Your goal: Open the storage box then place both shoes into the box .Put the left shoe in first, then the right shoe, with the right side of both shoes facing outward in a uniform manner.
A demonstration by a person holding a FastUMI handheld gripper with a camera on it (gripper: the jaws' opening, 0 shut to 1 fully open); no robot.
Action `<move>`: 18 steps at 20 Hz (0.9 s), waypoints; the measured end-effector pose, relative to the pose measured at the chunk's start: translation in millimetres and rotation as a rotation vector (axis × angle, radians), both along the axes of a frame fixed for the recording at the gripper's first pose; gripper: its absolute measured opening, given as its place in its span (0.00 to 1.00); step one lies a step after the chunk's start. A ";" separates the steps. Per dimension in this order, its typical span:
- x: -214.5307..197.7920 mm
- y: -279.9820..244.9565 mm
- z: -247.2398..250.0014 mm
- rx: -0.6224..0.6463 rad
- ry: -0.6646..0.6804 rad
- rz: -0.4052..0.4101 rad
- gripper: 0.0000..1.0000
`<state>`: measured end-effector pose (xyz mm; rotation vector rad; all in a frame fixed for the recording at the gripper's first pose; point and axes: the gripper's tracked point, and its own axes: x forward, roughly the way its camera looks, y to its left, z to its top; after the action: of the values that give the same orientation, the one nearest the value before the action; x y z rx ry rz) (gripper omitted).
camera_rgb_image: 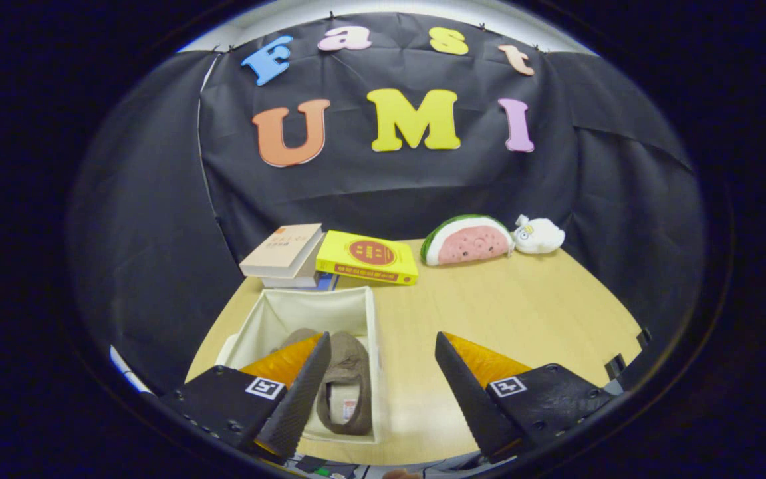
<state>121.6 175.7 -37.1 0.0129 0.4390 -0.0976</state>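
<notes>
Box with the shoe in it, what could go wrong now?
1. The storage box sits by the table's near edge, so a nudge from the open gripper might push it off.
2. A brown shoe shows inside, and something partly hidden lies beside it. If that is not the second shoe, a step is still missing.
3. I cannot tell which way the shoe's right side faces, so it may need turning.
</notes>
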 end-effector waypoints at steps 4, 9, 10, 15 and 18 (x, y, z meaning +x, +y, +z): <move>-16.4 -23.0 34.6 -0.025 -0.131 -0.004 0.96; -39.1 -61.9 76.1 -0.076 -0.316 -0.053 0.96; -44.8 -63.9 81.3 -0.077 -0.339 -0.041 0.96; -64.4 -76.9 96.7 -0.087 -0.424 0.025 0.96; -73.0 -91.9 99.7 -0.078 -0.435 0.010 0.96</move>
<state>48.6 83.8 62.6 -0.0441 0.0004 -0.0992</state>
